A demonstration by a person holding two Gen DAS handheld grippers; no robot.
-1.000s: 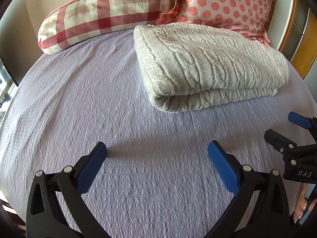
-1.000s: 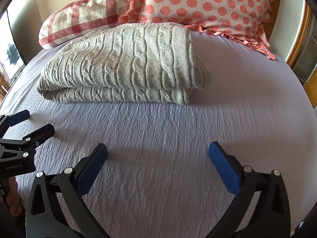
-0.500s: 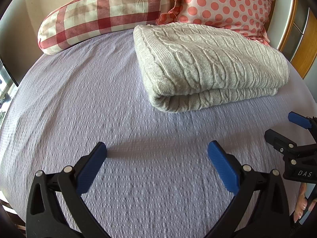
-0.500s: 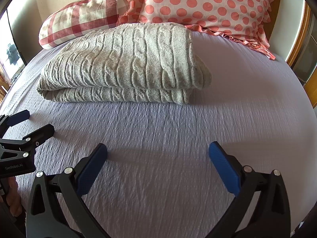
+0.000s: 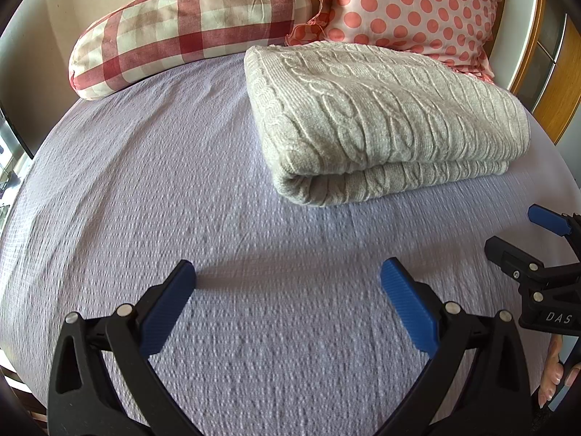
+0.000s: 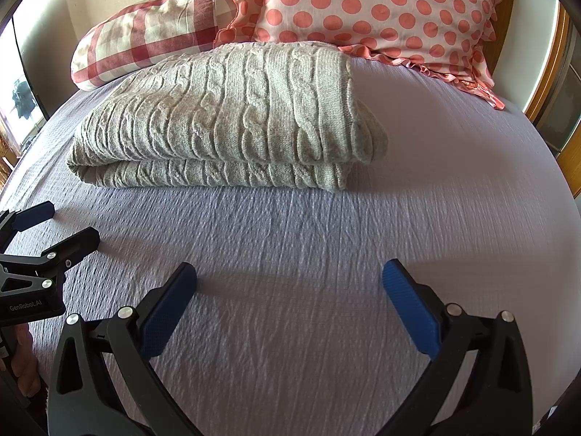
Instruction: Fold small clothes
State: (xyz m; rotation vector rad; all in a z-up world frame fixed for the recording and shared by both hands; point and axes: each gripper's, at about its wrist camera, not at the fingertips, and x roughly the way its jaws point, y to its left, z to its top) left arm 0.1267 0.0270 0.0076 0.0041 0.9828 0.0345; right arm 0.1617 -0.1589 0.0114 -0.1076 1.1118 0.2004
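Nothing has moved: both grippers stay spread, folded sweater (image 5: 381, 120) unchanged.

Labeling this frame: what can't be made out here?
- Knit sweater: sleeves and collar hidden inside its own folds, both views.
- Polka-dot pillow: top cut by image edge.
- Right tongs: body cut by left view's edge.
- Plaid pillow: right end behind polka-dot pillow.

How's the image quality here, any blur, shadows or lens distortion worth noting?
Left wrist view: fisheye bends the lilac bedspread into a dome, its lower left weave smeared; open left gripper casts a soft shadow. Right wrist view: the knit sweater is sharp, and the sunlit bedspread washes out at right.
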